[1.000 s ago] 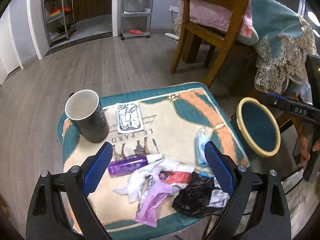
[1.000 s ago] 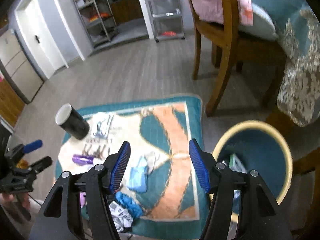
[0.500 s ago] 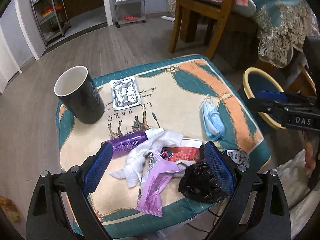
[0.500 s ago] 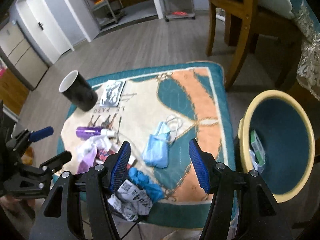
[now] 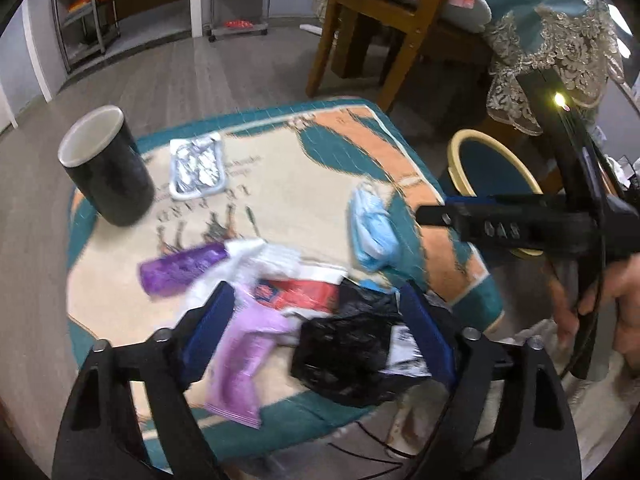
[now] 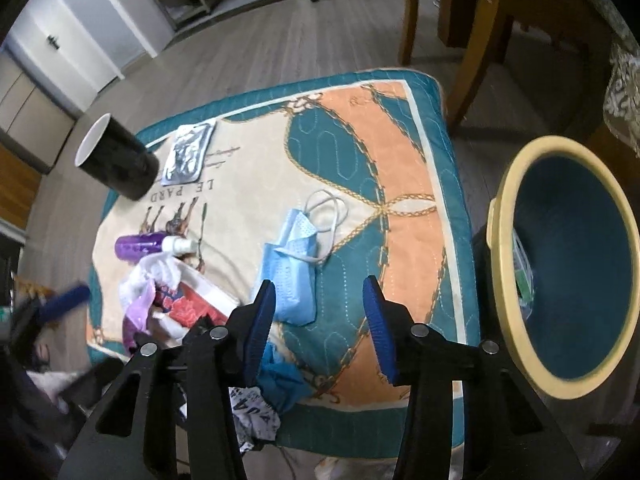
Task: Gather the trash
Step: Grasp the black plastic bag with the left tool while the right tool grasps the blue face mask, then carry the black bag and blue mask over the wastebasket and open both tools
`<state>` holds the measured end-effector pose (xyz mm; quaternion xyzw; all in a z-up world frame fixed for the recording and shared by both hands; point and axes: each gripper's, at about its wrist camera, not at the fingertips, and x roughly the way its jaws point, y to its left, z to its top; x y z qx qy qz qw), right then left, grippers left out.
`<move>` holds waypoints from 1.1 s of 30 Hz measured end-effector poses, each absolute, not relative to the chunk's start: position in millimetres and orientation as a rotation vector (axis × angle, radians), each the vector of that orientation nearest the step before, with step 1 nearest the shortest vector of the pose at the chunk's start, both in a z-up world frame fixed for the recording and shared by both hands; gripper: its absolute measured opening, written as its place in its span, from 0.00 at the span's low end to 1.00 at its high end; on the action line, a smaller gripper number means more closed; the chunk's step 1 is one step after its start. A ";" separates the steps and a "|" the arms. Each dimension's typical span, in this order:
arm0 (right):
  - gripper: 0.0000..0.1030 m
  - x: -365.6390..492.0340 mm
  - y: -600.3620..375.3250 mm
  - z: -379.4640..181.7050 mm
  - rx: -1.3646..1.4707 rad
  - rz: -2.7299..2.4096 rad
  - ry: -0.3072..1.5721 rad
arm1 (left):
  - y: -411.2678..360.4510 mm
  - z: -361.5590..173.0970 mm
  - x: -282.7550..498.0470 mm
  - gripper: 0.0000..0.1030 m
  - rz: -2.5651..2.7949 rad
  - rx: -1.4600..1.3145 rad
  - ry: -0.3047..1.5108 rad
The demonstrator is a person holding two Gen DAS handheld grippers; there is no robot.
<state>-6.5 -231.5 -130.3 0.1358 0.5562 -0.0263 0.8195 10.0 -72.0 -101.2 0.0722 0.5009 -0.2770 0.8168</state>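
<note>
Crumpled trash, a glossy black plastic bag (image 5: 352,356) beside a smooth lilac wrapper (image 5: 244,360), lies on the quilted teal-and-orange cloth (image 5: 304,184) between the spread fingers of the left claw (image 5: 316,332). Only the right view shows the pleated blue face mask (image 6: 292,276) just ahead of the right claw (image 6: 320,324), also spread, and the paper scraps inside the round yellow-rimmed teal bin (image 6: 504,280) to its right.
</note>
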 end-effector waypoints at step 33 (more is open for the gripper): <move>0.09 41.1 -228.0 -144.0 0.284 -0.059 1.178 | -73.2 -91.5 36.3 0.00 -0.596 0.170 1.023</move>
